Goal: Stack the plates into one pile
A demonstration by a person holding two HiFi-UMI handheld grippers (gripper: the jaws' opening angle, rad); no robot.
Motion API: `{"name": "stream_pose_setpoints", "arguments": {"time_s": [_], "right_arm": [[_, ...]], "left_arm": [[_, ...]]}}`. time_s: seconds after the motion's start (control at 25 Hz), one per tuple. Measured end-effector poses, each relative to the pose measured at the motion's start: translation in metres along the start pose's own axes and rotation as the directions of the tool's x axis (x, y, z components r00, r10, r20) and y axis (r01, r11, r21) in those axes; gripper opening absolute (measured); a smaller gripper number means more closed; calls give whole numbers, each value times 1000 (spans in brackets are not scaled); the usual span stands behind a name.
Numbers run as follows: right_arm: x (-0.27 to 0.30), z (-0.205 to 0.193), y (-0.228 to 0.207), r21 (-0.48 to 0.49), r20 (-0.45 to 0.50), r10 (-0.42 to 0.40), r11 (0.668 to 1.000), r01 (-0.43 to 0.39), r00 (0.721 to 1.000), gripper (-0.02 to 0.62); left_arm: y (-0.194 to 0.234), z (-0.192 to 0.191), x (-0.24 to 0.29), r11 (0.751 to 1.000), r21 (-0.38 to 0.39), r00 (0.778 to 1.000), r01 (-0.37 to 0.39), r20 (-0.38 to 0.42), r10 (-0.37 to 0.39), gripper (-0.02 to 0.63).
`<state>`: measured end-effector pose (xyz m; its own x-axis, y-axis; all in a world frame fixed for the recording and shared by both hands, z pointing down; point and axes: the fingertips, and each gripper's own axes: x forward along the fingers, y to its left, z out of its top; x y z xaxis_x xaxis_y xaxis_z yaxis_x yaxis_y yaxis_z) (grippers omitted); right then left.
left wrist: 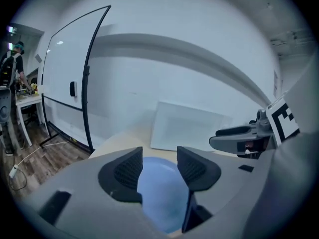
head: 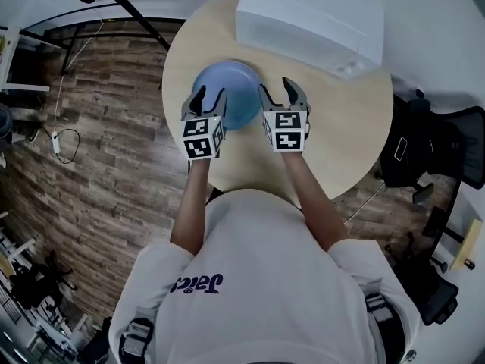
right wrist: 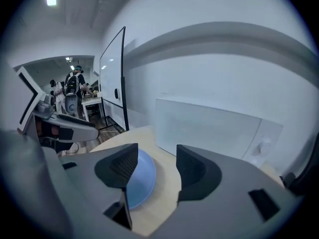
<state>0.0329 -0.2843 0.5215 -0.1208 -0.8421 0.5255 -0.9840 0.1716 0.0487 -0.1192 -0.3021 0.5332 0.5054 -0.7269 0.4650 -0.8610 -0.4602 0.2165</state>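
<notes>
Left claw (head: 210,95) and right claw (head: 279,89) hang released over a smooth, round blue plate (head: 239,89) on a wooden table (head: 341,142).

Probably an office: whiteboard (left wrist: 65,59), swivel chair (head: 453,144), desk (left wrist: 29,100).

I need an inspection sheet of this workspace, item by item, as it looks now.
Surface: round wooden table.
Job's things: blue plates in one spot; number unclear.
Clutter: white box at the far edge.
Grippers: left tongs and right tongs open, empty, raised either side of the plates.
Cables: white cable on the floor.
Surroundings: whiteboard, black chair.
</notes>
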Motion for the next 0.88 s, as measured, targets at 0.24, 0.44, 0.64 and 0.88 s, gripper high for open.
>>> {"name": "stream_pose_setpoints", "arguments": {"time_s": [0.24, 0.44, 0.64, 0.88], "right_arm": [[-64, 52, -20, 57, 185, -42, 998, 32, 982, 79], [-120, 74, -47, 84, 313, -82, 995, 59, 946, 32], [-170, 67, -87, 143, 361, -182, 980, 138, 915, 15], [-209, 52, -119, 170, 378, -242, 967, 190, 894, 15]], "left_arm": [[-46, 62, -33, 997, 82, 985, 3, 169, -17, 133], [-91, 99, -54, 994, 106, 962, 26, 266, -53, 61], [-142, 110, -72, 985, 175, 939, 15, 337, -74, 15], [-189, 97, -84, 982, 162, 928, 92, 344, -144, 15]]}}
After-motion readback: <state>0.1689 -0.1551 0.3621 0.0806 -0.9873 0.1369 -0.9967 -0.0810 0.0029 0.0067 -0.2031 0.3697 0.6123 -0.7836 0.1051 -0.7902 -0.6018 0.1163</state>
